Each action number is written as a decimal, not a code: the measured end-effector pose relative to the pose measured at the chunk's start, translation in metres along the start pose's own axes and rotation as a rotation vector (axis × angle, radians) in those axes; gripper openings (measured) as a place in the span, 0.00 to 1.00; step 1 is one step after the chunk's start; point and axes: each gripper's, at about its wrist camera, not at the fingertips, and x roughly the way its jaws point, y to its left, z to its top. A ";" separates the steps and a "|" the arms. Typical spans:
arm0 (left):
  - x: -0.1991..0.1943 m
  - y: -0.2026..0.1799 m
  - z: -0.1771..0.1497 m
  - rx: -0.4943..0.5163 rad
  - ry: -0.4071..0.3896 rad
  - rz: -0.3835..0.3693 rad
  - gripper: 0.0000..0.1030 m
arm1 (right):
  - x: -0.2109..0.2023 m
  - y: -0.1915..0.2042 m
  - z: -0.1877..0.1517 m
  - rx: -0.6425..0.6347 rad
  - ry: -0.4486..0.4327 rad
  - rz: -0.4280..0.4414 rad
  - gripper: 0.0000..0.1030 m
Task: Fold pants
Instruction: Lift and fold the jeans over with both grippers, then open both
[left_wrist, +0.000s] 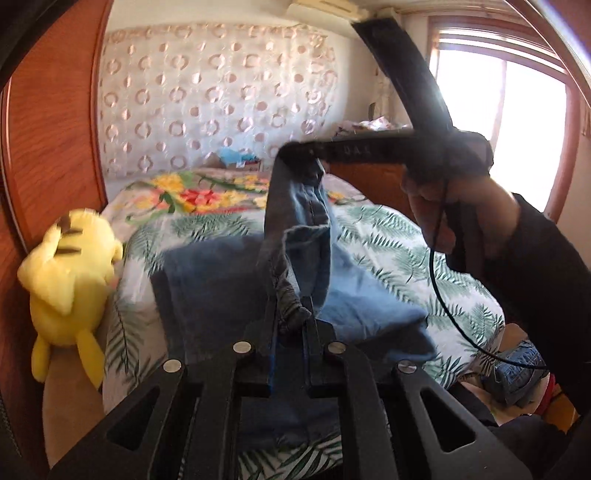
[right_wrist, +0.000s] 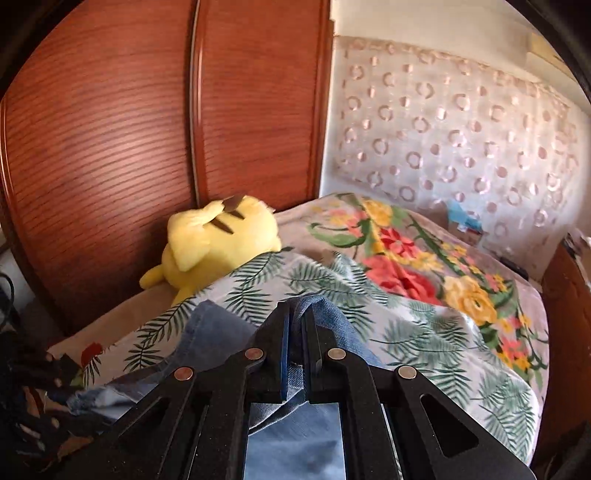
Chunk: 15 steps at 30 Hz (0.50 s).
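Observation:
Blue denim pants (left_wrist: 221, 288) lie partly on the bed, with one end lifted. My left gripper (left_wrist: 290, 314) is shut on a bunched dark edge of the pants near the bed. My right gripper (left_wrist: 299, 151) shows in the left wrist view, held high by a hand, shut on the raised end, which hangs down from it. In the right wrist view my right gripper (right_wrist: 295, 314) is shut on a fold of the pants (right_wrist: 328, 310), above the bed.
The bed has a leaf-print cover (left_wrist: 388, 236) and a floral blanket (right_wrist: 424, 273). A yellow plush toy (left_wrist: 70, 273) lies at the bed's left edge against a wooden wardrobe (right_wrist: 129, 129). A patterned curtain (left_wrist: 221, 92) hangs behind. A window (left_wrist: 517, 129) is at right.

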 end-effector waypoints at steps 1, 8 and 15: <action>0.003 0.003 -0.008 -0.016 0.015 0.005 0.11 | 0.009 0.003 0.004 -0.006 0.014 0.013 0.05; 0.016 0.024 -0.042 -0.087 0.073 0.019 0.11 | 0.067 0.023 0.027 -0.031 0.103 0.059 0.05; 0.019 0.028 -0.051 -0.105 0.101 0.034 0.11 | 0.086 0.026 0.033 -0.028 0.155 0.069 0.16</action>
